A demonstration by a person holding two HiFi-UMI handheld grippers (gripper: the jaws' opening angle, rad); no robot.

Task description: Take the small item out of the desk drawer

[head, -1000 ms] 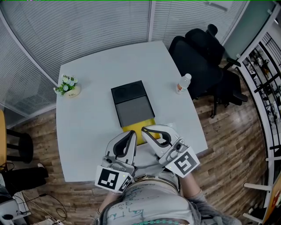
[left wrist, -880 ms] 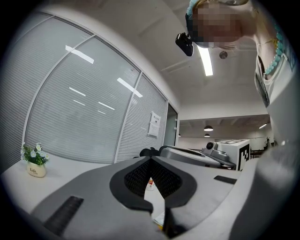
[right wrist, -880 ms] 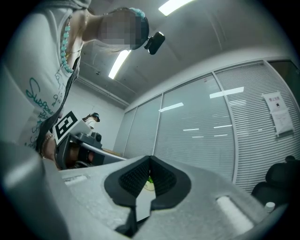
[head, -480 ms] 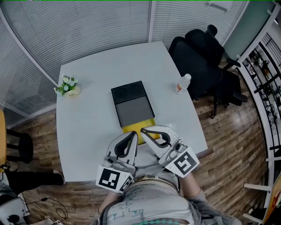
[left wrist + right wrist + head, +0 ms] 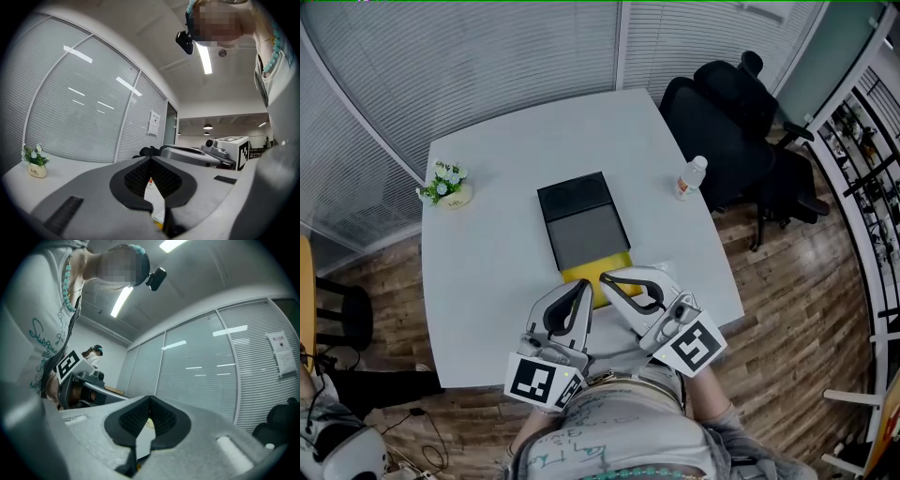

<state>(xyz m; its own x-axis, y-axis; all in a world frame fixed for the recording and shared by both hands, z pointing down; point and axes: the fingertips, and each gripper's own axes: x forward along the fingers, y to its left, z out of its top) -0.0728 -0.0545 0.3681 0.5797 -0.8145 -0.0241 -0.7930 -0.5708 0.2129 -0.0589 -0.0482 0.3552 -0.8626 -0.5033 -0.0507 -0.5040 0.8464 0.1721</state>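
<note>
A small desk drawer unit point(image 5: 581, 225) lies in the middle of the white table point(image 5: 487, 272), black at the far end and grey nearer me. Its yellow part point(image 5: 602, 266) faces me. No small item shows. My left gripper point(image 5: 584, 285) hovers by the table's front edge, jaws shut and empty, tips just short of the yellow part. My right gripper point(image 5: 605, 278) is beside it, also shut and empty, its tips at the yellow part's near edge. In the left gripper view the left gripper point(image 5: 150, 162) has its jaws meeting. So does the right gripper point(image 5: 150, 400) in the right gripper view.
A small flower pot point(image 5: 444, 184) stands at the table's far left and a plastic bottle point(image 5: 691, 178) near its right edge. A black office chair point(image 5: 727, 117) is behind the right corner. Glass walls with blinds curve around the far side.
Both grippers and the drawer unit stay where they were. Only a person's dark leg on the floor at the lower left has shifted.
</note>
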